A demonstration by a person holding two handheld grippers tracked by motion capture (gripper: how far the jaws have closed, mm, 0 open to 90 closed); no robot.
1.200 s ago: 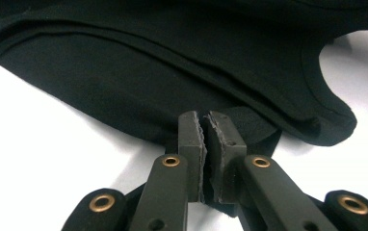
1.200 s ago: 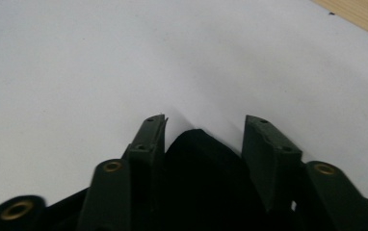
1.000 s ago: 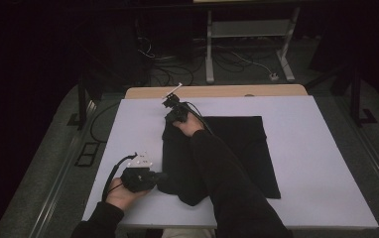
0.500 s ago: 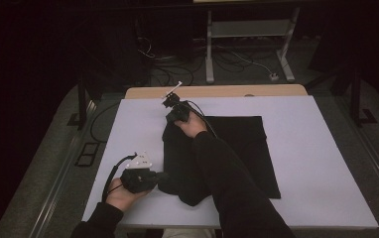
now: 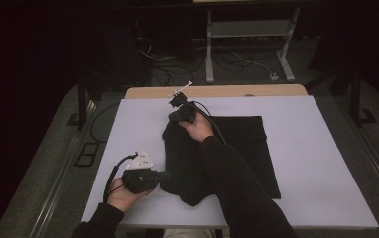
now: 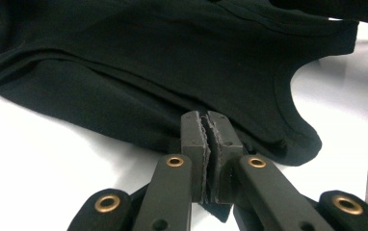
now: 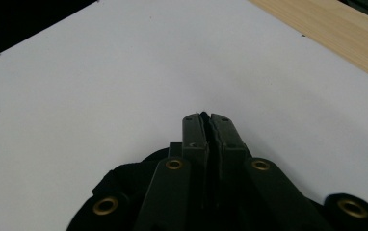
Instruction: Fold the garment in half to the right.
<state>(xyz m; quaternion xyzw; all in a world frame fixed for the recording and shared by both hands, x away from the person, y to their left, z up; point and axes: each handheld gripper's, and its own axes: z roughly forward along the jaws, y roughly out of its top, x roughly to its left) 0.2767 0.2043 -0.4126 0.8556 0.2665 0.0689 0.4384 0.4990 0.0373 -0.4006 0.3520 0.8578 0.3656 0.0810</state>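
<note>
A black garment (image 5: pixel 242 148) lies on the white table (image 5: pixel 326 148), flat on its right and folded over itself along its left. My left gripper (image 5: pixel 165 176) points right at the garment's near left edge. In the left gripper view my left gripper (image 6: pixel 207 118) is shut on a fold of the black cloth (image 6: pixel 148 62), whose curved hem shows at the right. My right gripper (image 5: pixel 173 119) is at the garment's far left corner. In the right gripper view my right gripper (image 7: pixel 204 118) is shut on a thin edge of cloth (image 7: pixel 124 183) bunched under the jaws.
A wooden strip (image 5: pixel 217 91) runs along the table's far edge, also seen as a wooden strip (image 7: pixel 336 33) in the right gripper view. Behind it a white metal stand (image 5: pixel 247 34) and cables (image 5: pixel 237 59) sit on the dark floor. A black frame leg (image 5: pixel 81 104) stands at the left.
My right hand has risen slightly and shifted a little, taking the garment's far corner with it. My left hand has stayed in place on the near edge.
</note>
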